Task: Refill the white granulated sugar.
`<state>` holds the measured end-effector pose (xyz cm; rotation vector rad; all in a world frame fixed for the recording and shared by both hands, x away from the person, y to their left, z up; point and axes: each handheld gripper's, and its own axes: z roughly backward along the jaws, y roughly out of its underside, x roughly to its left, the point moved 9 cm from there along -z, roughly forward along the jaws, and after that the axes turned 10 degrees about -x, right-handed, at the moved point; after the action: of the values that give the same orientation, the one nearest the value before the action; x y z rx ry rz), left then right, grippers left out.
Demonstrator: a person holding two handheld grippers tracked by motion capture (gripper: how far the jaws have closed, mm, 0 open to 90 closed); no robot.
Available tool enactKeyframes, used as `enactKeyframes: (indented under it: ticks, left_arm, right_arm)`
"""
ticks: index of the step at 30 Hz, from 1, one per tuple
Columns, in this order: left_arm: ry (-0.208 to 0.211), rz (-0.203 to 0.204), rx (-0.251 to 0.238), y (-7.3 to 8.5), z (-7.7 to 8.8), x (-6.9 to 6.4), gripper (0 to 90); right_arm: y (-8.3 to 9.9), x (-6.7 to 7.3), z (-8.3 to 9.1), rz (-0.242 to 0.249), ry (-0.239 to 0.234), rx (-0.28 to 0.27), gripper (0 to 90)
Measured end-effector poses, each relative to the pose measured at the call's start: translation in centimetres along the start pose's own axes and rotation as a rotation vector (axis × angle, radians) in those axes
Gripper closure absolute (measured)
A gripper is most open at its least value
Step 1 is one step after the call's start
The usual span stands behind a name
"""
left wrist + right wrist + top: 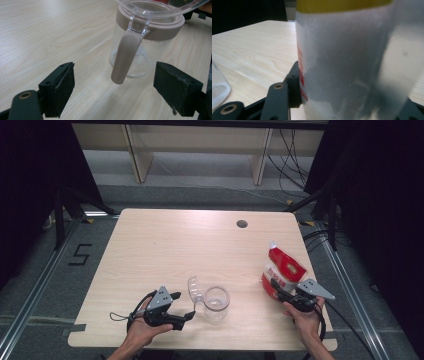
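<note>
A clear glass jar point(216, 302) with a beige collar stands near the table's front, its hinged clear lid point(194, 290) swung open to the left. My left gripper point(183, 305) lies just left of it, open. In the left gripper view the jar's beige clasp point(125, 57) hangs ahead, between the wide-apart pads point(66, 85). A red and white bag point(282, 270) with white powder inside stands at the right. My right gripper point(277, 290) is shut on its lower part. In the right gripper view the frosted bag point(352, 62) fills the space between the jaws, and one pad point(294, 82) presses its side.
The light wooden table point(165, 240) has a round cable hole point(242, 224) near its far edge. Both hands rest close to the front edge. Wooden shelf legs and cables stand on the floor beyond the table. The jar's side point(218, 90) shows left of the bag.
</note>
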<state>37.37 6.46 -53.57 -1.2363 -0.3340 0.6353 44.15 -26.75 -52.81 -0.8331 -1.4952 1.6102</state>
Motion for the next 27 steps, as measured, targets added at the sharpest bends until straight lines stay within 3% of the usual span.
enactKeyframes:
  ticks: [1, 3, 4, 5, 6, 7, 11, 12, 14, 17, 19, 22, 24, 27]
  left_arm:
    - [0.001, 0.001, 0.0, 0.0, 0.0, 0.0, 16.8]
    - [0.008, 0.004, -0.005, -0.1, 0.0, 0.0, 16.8]
    - [0.002, 0.009, -0.005, -0.1, 0.0, 0.0, 16.8]
    - [0.001, 0.009, -0.005, -0.1, 0.0, 0.0, 16.8]
    - [0.001, 0.01, -0.006, -0.1, 0.1, 0.0, 16.8]
    - [0.0, 0.01, -0.006, -0.1, 0.1, 0.1, 16.8]
    - [-0.002, 0.007, -0.007, -0.1, 0.1, 0.1, 16.8]
    - [-0.007, 0.026, -0.007, -0.1, 0.1, 0.0, 16.8]
    - [-0.002, 0.004, -0.008, -0.1, 0.1, 0.1, 16.8]
    - [-0.009, 0.016, -0.012, -0.2, 0.2, 0.1, 16.8]
    - [-0.009, 0.016, -0.012, -0.2, 0.2, 0.1, 16.8]
    - [-0.009, 0.015, -0.012, -0.2, 0.2, 0.2, 16.8]
    - [-0.01, 0.017, -0.013, -0.2, 0.2, 0.2, 16.9]
    - [-0.005, 0.016, -0.016, -0.2, 0.2, 0.2, 16.8]
  right_arm:
    - [-0.1, -0.2, 0.1, 0.024, 0.007, 0.007, 49.7]
    - [-0.3, 0.2, 0.1, 0.012, -0.024, -0.007, 50.0]
    - [-0.3, 0.5, 0.2, -0.014, -0.014, -0.005, 50.1]
    - [-0.5, 0.5, 0.1, 0.028, -0.034, -0.024, 50.2]
    - [-0.6, 0.8, 0.2, 0.013, -0.019, -0.019, 50.3]
    - [-0.7, 0.9, 0.2, 0.024, -0.042, -0.017, 50.4]
    - [-1.0, 1.5, 0.2, 0.06, -0.063, -0.025, 50.6]
    - [-1.0, 1.6, 0.2, 0.059, -0.058, -0.023, 50.7]
    - [-0.8, 2.2, 0.4, 0.019, -0.076, -0.002, 50.8]
    - [-1.0, 2.4, 0.4, 0.056, -0.084, -0.003, 50.9]
    - [-0.9, 2.9, 0.4, 0.033, -0.095, 0.001, 51.0]
    - [-1.0, 3.3, 0.6, 0.057, -0.139, 0.014, 51.1]
    - [-1.3, 3.5, 0.6, 0.075, -0.123, -0.006, 51.2]
    - [-1.4, 4.3, 1.0, 0.041, -0.137, 0.003, 51.3]
